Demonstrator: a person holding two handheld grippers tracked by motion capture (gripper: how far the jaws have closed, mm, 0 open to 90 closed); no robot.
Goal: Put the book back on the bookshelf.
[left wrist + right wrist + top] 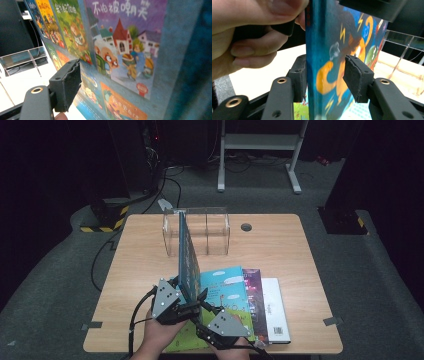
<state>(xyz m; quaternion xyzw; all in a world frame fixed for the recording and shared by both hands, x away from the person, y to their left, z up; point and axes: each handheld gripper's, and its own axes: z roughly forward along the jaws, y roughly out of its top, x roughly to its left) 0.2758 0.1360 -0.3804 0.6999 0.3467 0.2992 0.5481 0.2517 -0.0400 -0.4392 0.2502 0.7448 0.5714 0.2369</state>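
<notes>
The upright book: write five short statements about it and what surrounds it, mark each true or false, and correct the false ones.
1. The upright book stands on edge on the table. True.
2. The clear rack lies nearer the person than the book pile. False: it sits farther back, beyond the pile.
3. The right gripper has both pads clamped on the book. False: the right-hand pad in its own view stands clear of the cover.
4. The pile's rightmost book is white. True.
5. The left gripper is near the book's far end. False: it is at the near end.
</notes>
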